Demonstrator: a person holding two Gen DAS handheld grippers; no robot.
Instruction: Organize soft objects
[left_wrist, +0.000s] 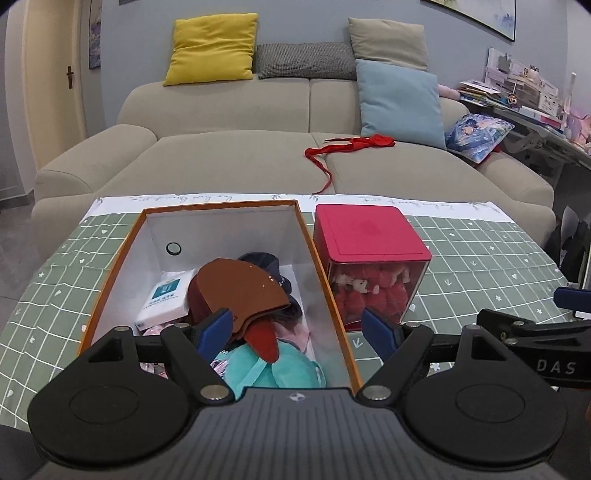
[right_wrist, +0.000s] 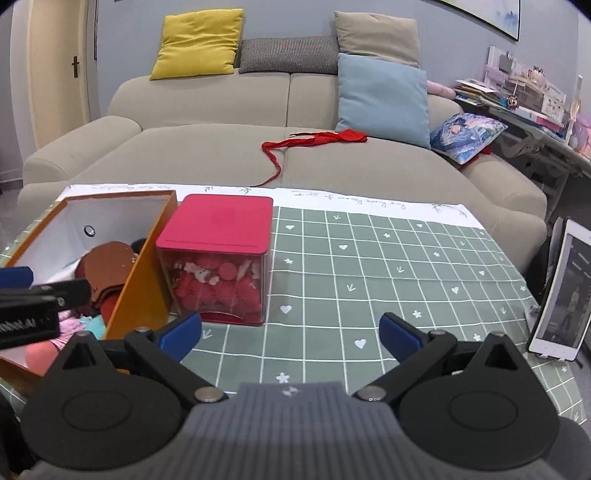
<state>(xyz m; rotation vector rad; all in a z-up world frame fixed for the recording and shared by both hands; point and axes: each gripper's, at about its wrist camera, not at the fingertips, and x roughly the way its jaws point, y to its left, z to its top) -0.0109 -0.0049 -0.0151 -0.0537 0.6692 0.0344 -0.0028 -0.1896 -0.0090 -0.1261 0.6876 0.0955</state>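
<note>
An open orange box (left_wrist: 110, 273) with white inner walls stands on the table and holds soft things: a brown and dark red felt piece (left_wrist: 240, 288), a teal plush (left_wrist: 273, 369), pink fabric, a dark blue item and a white tissue pack (left_wrist: 166, 299). My left gripper (left_wrist: 299, 330) is open above the box's near end, empty. My right gripper (right_wrist: 290, 332) is open and empty over the green cloth, right of the box (right_wrist: 140, 291). A clear cube with a red lid (left_wrist: 369, 240) holds red plush toys; it also shows in the right wrist view (right_wrist: 218, 229).
The table has a green grid cloth (right_wrist: 369, 266). A tablet (right_wrist: 561, 291) leans at its right edge. A beige sofa (left_wrist: 240, 158) behind holds yellow, grey, beige and blue cushions and a red ribbon (left_wrist: 347, 146). A cluttered desk (left_wrist: 535, 99) stands at the far right.
</note>
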